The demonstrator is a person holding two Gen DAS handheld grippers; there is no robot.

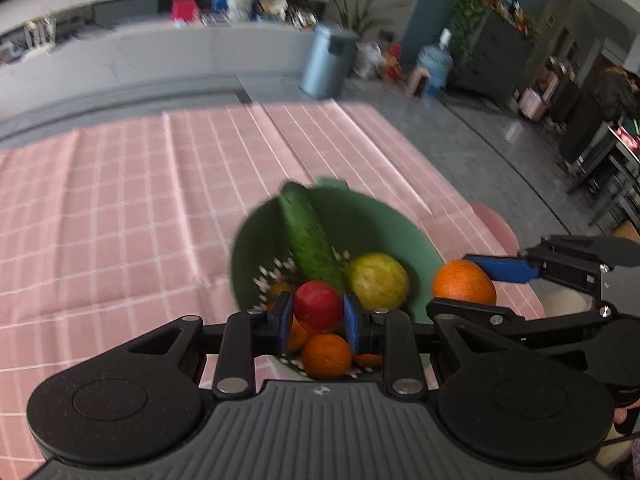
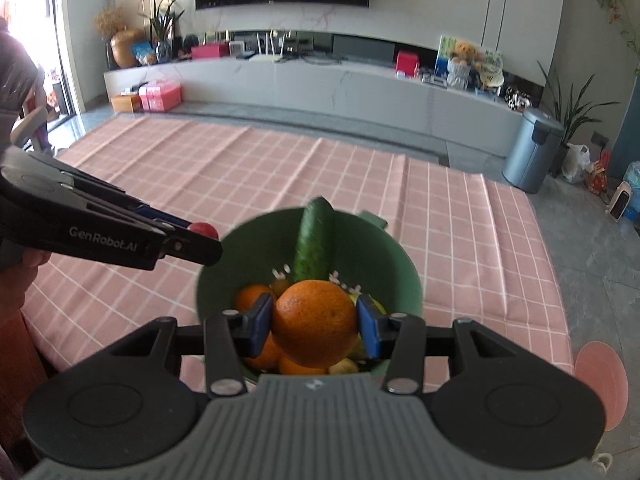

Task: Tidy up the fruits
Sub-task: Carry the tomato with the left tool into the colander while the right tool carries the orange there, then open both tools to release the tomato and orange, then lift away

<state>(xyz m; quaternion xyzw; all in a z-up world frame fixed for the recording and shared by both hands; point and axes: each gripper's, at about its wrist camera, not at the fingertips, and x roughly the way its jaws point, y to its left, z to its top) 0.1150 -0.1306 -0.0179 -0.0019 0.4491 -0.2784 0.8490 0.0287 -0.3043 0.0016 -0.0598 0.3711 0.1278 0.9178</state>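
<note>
A green bowl [image 1: 384, 224] stands on the pink checked tablecloth [image 1: 120, 200] and holds a cucumber [image 1: 308, 236], a yellow-green fruit [image 1: 378, 280] and small oranges [image 1: 326, 354]. My left gripper [image 1: 318, 316] is shut on a small red fruit [image 1: 318, 306] just above the bowl. My right gripper [image 2: 316, 322] is shut on a large orange [image 2: 316, 322] over the bowl [image 2: 404, 272]; it also shows in the left wrist view [image 1: 464, 286]. The left gripper [image 2: 204, 240] with the red fruit [image 2: 204, 230] shows at the left of the right wrist view.
A pink round plate [image 2: 600, 380] lies at the table's right edge, next to the bowl. A grey bin [image 2: 530, 150] stands on the floor beyond the table. A long white counter [image 2: 320, 84] with clutter runs along the far wall.
</note>
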